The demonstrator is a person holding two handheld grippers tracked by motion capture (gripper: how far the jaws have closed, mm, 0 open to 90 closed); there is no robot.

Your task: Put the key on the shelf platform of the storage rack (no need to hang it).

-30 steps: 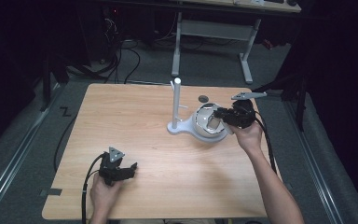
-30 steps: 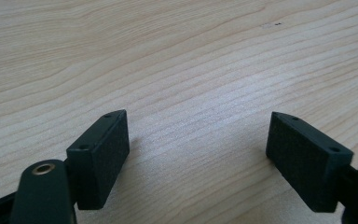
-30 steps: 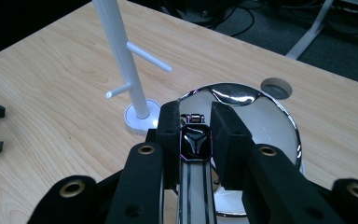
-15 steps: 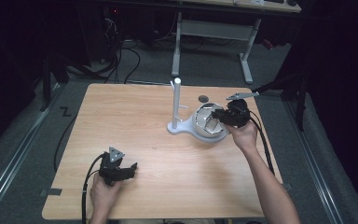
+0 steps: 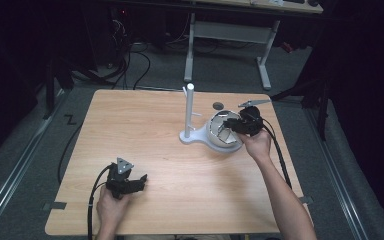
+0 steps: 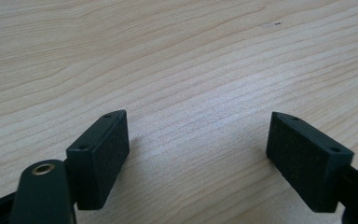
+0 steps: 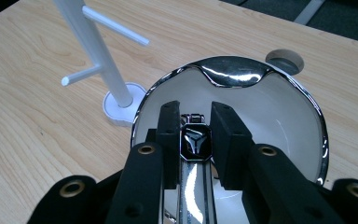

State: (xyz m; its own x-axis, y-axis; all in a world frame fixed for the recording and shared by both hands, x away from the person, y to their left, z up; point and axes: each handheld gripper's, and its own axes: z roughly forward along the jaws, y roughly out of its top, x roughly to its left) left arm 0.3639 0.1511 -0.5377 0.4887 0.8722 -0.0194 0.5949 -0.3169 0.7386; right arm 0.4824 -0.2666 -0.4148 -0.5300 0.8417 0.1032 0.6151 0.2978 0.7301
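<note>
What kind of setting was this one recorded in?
Probably a lab or workshop recording station: a bare wooden table lit in a dark room, cables across the grey floor, and an adjustable desk frame behind.

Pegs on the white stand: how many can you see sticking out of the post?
2. In the right gripper view, the upper peg points right from the post; the lower peg points left. More may hide behind the post.

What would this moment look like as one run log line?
right gripper: shut on black-faced metal-band wristwatch, inside white chrome-rimmed bowl | left gripper: open over wooden table | white pegged stand: upright beside bowl
</note>
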